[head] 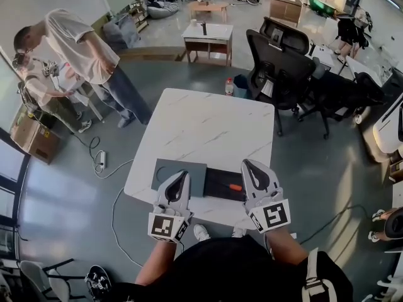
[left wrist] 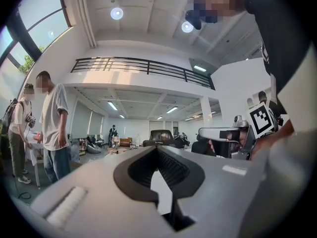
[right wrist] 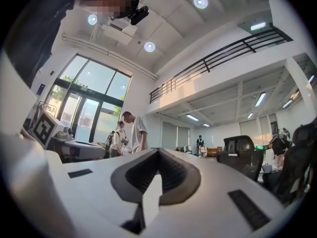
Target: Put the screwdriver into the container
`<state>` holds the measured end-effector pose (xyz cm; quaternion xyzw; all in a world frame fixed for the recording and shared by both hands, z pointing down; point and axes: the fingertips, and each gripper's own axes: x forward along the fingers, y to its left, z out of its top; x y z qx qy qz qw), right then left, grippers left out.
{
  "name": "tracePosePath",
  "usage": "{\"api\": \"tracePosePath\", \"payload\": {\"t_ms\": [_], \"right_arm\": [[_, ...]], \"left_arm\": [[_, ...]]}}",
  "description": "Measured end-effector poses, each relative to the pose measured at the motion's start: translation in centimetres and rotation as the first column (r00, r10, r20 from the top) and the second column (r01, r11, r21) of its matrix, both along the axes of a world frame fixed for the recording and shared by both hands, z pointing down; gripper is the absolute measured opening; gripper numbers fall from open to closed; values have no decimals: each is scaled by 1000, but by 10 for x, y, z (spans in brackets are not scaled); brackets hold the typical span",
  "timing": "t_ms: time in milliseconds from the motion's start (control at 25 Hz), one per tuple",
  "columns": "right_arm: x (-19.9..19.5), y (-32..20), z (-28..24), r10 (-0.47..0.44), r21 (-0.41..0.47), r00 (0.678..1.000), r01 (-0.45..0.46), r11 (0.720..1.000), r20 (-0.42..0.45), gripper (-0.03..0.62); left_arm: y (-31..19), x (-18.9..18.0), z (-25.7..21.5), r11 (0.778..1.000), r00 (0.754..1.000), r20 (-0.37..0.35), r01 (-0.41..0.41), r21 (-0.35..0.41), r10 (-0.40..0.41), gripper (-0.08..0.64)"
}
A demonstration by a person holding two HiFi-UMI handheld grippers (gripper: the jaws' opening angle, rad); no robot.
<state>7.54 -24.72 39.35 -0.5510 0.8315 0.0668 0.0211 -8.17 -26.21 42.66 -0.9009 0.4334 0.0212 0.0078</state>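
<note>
Between the two hand-held grippers, in the head view, the screwdriver (head: 235,187) lies inside the dark container (head: 217,182). Its orange handle is just left of the right hand-held gripper (head: 249,166) and apart from the left hand-held gripper (head: 182,176), which hangs over a grey board (head: 165,172) beside the container. Container and board sit close to the near edge of the desk (head: 201,124). The job looks done, so the risk is undoing it: either tool swinging inward or dropping could shove the container toward that edge.

From the left gripper view, its jaws are pressed together on nothing and point level across the room, so the desk is out of sight below.

From the right gripper view, its jaws are likewise pressed together and empty. With neither camera on the container, a blind downward move is the likeliest cause of a knock.
</note>
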Motion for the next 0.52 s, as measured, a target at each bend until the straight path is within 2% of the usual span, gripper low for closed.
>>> {"api": "tracePosePath", "payload": {"t_ms": [280, 520], "right_arm": [[4, -1, 4, -1, -6, 1000, 1, 1000, 7, 8], [-5, 5, -6, -15, 79, 997, 20, 997, -70, 8]], "left_arm": [[0, -1, 1, 1000, 1000, 6, 18, 2, -18, 9], [0, -1, 1, 1000, 1000, 6, 29, -1, -29, 9]]}}
